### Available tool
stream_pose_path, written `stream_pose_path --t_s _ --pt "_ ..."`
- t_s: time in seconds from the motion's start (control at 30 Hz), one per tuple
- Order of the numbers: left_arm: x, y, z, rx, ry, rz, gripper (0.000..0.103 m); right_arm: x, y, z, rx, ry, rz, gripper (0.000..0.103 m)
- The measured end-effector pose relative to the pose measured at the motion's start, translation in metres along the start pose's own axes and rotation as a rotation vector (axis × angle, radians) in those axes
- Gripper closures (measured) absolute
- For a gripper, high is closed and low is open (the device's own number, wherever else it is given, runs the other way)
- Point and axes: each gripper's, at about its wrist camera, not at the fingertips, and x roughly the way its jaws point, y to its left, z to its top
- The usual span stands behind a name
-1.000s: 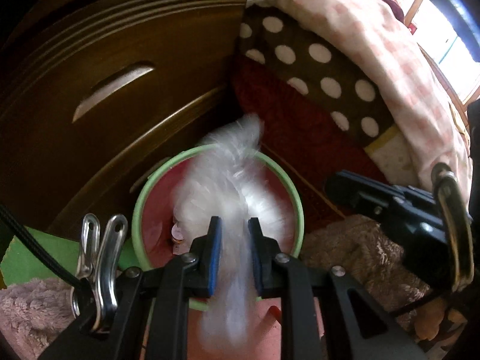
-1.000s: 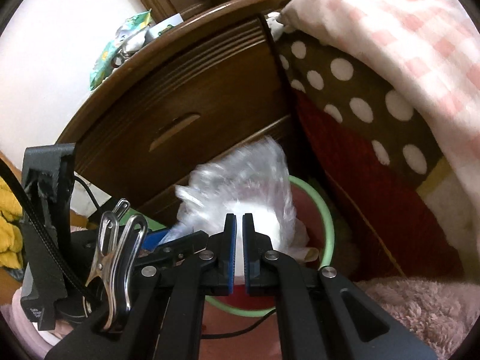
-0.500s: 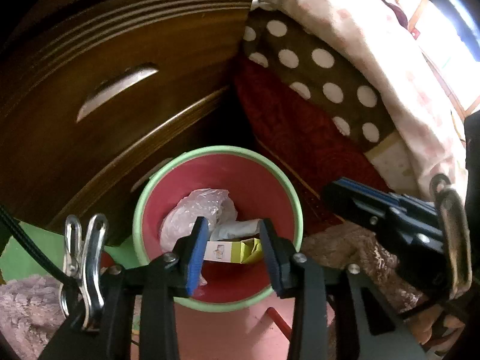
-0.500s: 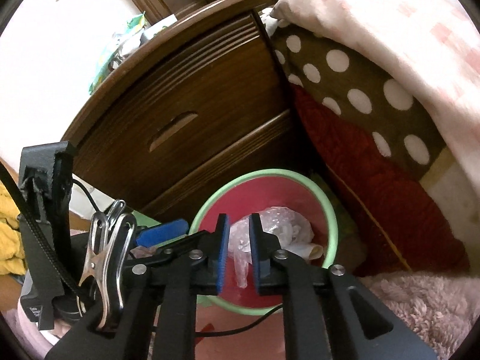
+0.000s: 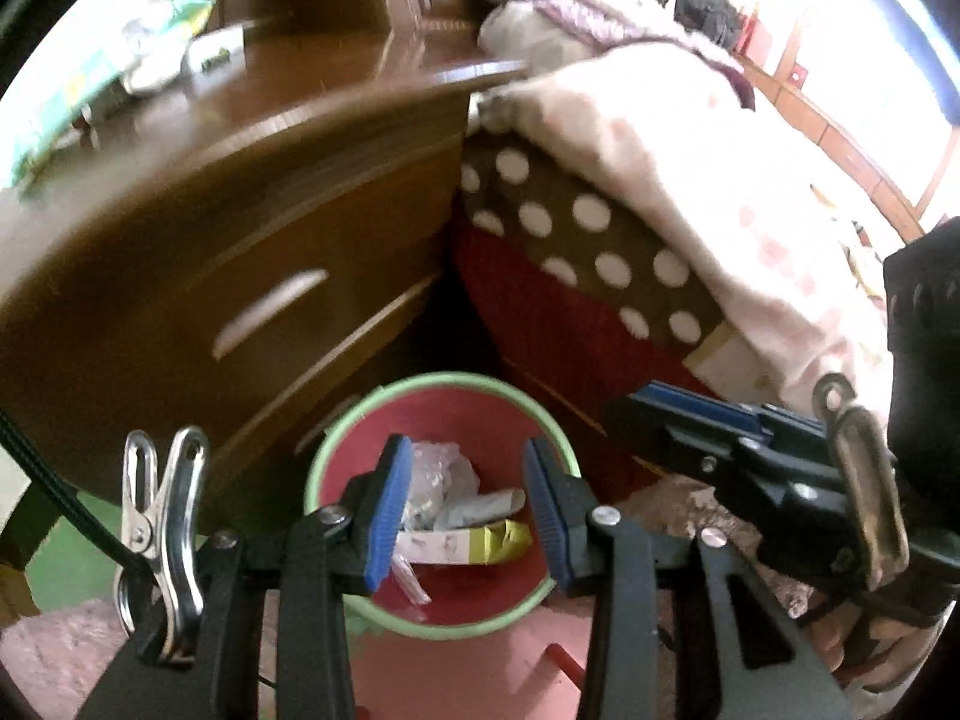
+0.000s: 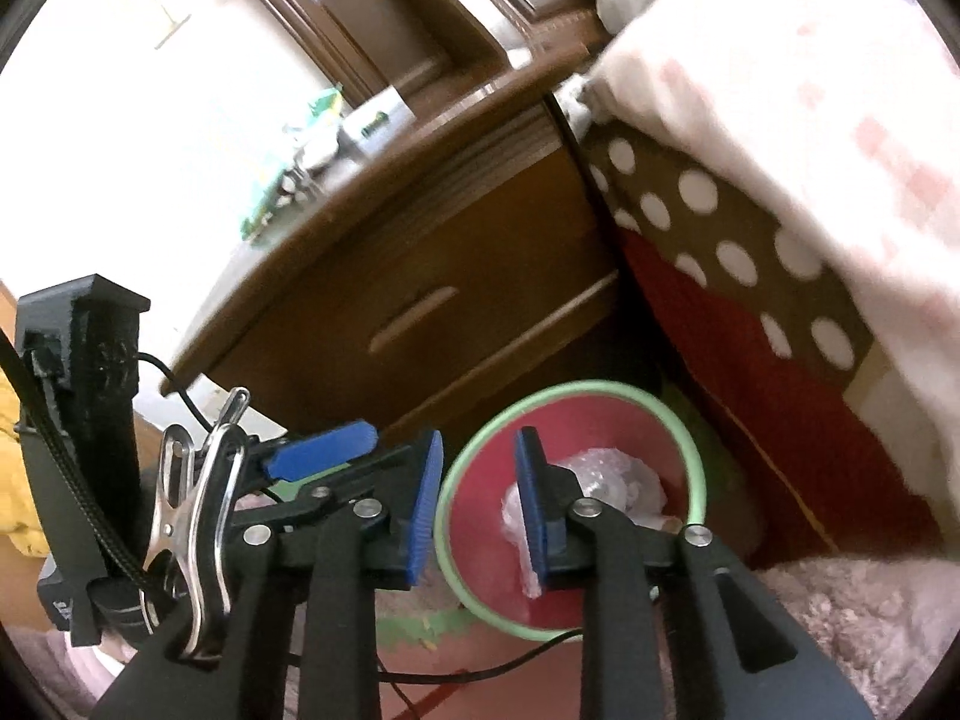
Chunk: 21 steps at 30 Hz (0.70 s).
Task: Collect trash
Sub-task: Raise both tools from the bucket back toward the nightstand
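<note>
Two hand-held grippers hover above a small bin [image 5: 543, 414] with a green rim and red inside, standing on the floor in the corner between a dark wooden dresser [image 5: 228, 228] and a bed [image 5: 690, 192] piled with blankets.

The left gripper [image 5: 467, 504] has just been opening; its blue pads are spread with nothing between them. Straight below the gap, at the bottom of the bin, lies the trash: a crumpled clear plastic bag [image 5: 435, 471] and, nearer the camera, a flat white and yellow wrapper [image 5: 465, 540] whose long axis runs across the gap, from one pad to the other.

The right gripper [image 6: 474, 504] has also just been opening and holds nothing. It straddles the bin's left rim, with the bag [image 6: 606, 480] beyond its right pad.

The left gripper looks the more centred over the bin, though motion blur makes this uncertain. Both hands seem free to move on to more litter.
</note>
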Motion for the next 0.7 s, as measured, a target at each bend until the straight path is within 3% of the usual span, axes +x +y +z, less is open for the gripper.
stream_pose_path --t_s 0.2,0.57,0.7 --pt "-0.026 0.012 0.018 -0.025 -0.048 0.005 0.062 -0.014 0.016 0.017 -0.055 -0.032 0.02 0.076" --pt "-0.067 0.057 0.058 -0.105 -0.152 0.083 0.062 -0.011 0.051 0.064 -0.154 -0.041 0.041 0.075" --pt "-0.076 0.079 0.073 -0.151 -0.184 0.116 0.062 -0.008 0.062 0.081 -0.177 -0.047 0.058 0.066"
